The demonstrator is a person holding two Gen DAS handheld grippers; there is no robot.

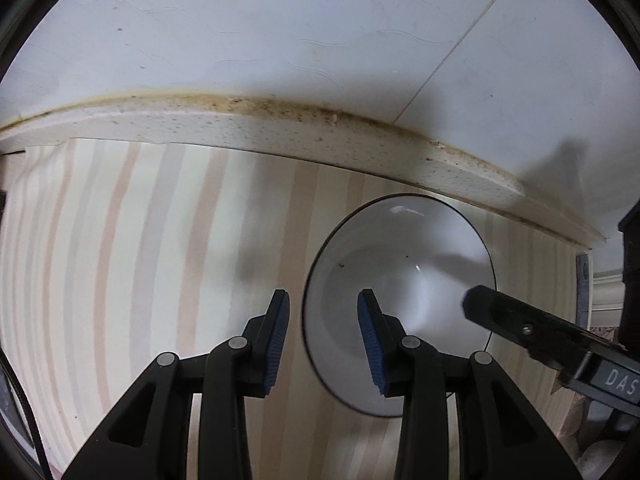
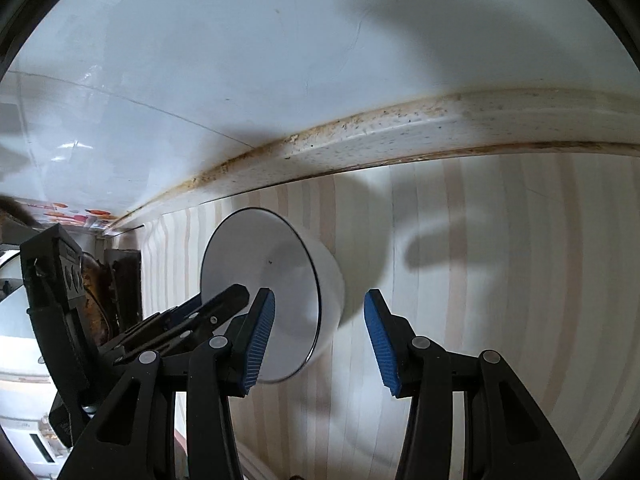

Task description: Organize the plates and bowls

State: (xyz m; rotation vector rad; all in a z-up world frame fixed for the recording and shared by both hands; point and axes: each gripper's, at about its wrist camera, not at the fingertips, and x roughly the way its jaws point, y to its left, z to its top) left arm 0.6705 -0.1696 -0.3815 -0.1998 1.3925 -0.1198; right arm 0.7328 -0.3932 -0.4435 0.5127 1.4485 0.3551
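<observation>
A white bowl (image 1: 400, 248) with a thin dark rim stands upright on a striped mat (image 1: 140, 240). My left gripper (image 1: 324, 296) is open and straddles the bowl's left rim, one blue pad outside and one inside, neither pressing on it. In the right wrist view the same bowl (image 2: 260, 252) has its right wall between the pads of my right gripper (image 2: 320, 292), which is open too. A black finger of the right gripper (image 1: 480, 300) reaches over the bowl's right side. The left gripper's fingers (image 2: 228, 298) show at the bowl's left.
A stained, speckled ledge (image 1: 280, 128) runs along the back of the mat, under a white tiled wall (image 1: 280, 20). Dark clutter and a white appliance (image 2: 24, 320) crowd the left end of the counter. A dark object (image 1: 632, 248) stands at the right edge.
</observation>
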